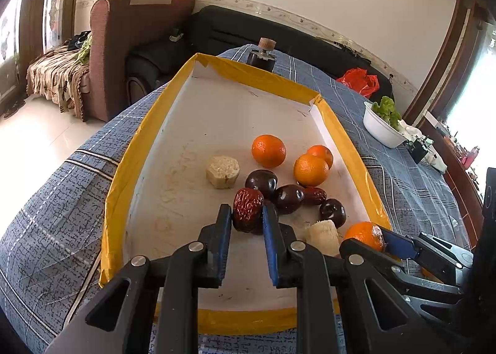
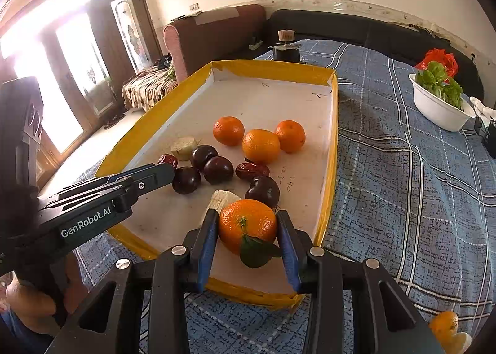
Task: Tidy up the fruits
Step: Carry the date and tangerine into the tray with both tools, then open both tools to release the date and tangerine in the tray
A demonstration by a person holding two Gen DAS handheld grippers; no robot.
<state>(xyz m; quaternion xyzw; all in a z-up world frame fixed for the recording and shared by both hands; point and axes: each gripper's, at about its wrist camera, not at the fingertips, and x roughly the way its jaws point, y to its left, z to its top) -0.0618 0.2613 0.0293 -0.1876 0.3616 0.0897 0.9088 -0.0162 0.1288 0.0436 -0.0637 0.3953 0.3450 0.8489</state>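
A white tray with a yellow taped rim lies on the blue checked tablecloth. In it are three loose oranges, several dark plums, a red date and pale sugarcane pieces. My left gripper is shut on a wrinkled red date just above the tray floor. My right gripper is shut on an orange with a green leaf at the tray's near right corner; it also shows in the left wrist view.
A white bowl of lettuce stands right of the tray. A dark grinder with a wooden knob stands behind it. A red bag lies at the back. An orange and a pale piece lie on the cloth near right.
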